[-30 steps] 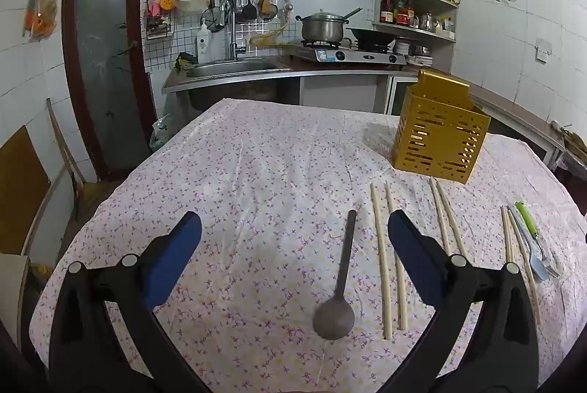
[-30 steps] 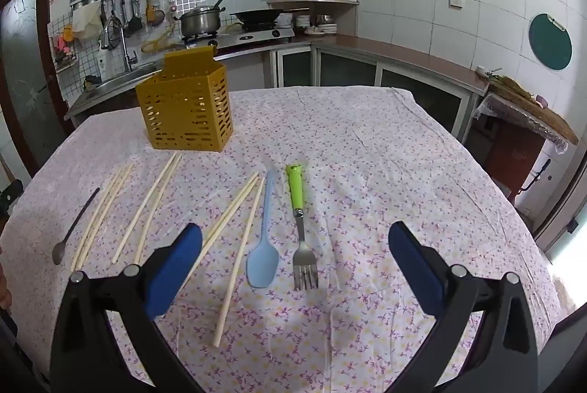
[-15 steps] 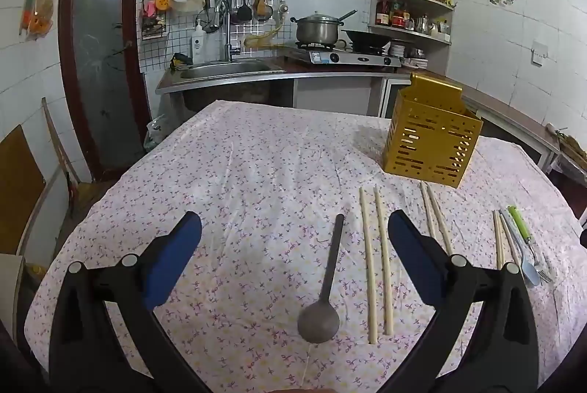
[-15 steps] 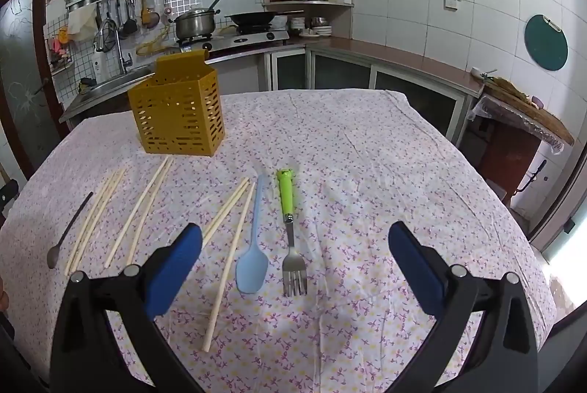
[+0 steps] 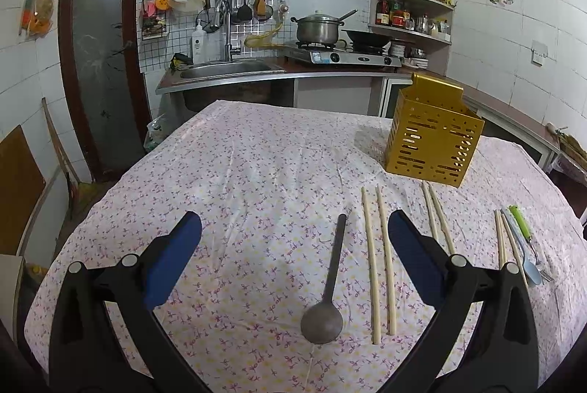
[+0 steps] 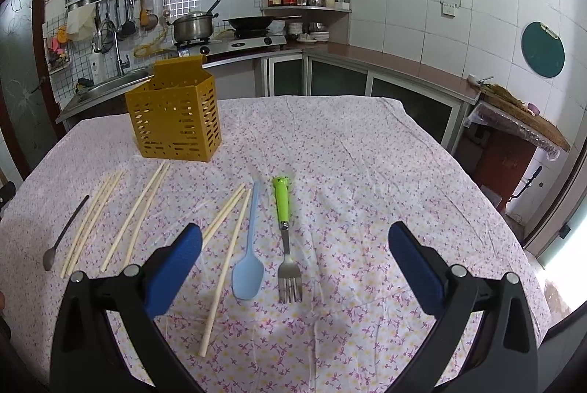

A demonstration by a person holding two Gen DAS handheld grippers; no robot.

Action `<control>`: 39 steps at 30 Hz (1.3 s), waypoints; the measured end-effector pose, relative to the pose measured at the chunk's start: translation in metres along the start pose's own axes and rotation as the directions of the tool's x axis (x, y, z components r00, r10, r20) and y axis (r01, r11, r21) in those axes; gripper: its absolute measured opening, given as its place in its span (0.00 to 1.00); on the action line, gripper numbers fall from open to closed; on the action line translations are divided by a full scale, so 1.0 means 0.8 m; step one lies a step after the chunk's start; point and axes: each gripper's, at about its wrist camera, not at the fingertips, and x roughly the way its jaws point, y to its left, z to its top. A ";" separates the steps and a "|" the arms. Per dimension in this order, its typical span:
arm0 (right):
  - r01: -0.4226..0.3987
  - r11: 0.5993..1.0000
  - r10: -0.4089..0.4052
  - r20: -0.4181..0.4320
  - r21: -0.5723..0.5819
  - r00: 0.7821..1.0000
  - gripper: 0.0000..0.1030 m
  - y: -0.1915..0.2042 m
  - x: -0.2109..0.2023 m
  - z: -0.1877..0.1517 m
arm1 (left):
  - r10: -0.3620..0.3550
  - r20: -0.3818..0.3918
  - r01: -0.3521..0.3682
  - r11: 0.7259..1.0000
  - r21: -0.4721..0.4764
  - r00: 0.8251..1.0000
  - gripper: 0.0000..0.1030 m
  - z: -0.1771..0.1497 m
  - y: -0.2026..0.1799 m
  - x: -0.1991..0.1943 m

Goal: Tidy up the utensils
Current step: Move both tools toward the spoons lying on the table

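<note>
A yellow slotted utensil holder (image 5: 433,143) (image 6: 176,121) stands upright on the floral tablecloth. In front of it lie several wooden chopsticks (image 5: 381,261) (image 6: 139,213), a dark metal spoon (image 5: 328,286) (image 6: 62,239), a light blue spoon (image 6: 249,253) and a green-handled fork (image 6: 284,231). My left gripper (image 5: 293,231) hovers open above the dark spoon and the leftmost chopstick pair, holding nothing. My right gripper (image 6: 293,242) is open above the blue spoon and the fork, also holding nothing.
The table (image 6: 367,154) is covered by a floral cloth. Behind it run a kitchen counter with a sink (image 5: 223,70), a stove with a pot (image 5: 317,28) and a wok. A brown door (image 5: 99,55) stands at the left, a side table (image 6: 521,121) at the right.
Both grippers have drawn back and risen slightly, so the utensils and holder sit a little farther off in both views. Nothing on the table has moved; both grippers stay open.
</note>
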 end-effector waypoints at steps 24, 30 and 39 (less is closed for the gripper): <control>0.008 1.000 -0.008 0.008 0.001 1.000 0.96 -0.010 0.012 0.013 | 0.007 -0.047 -0.006 0.999 0.032 0.999 0.95 0.018 -0.009 0.023; 0.005 1.000 -0.005 -0.001 0.007 1.000 0.96 -0.013 0.023 0.022 | 0.008 -0.067 -0.005 0.999 0.047 0.998 0.95 0.025 -0.015 0.034; -0.011 1.000 0.011 -0.035 -0.007 0.999 0.96 -0.011 0.045 0.029 | -0.019 -0.149 0.032 0.996 0.084 0.989 0.84 0.020 -0.023 0.067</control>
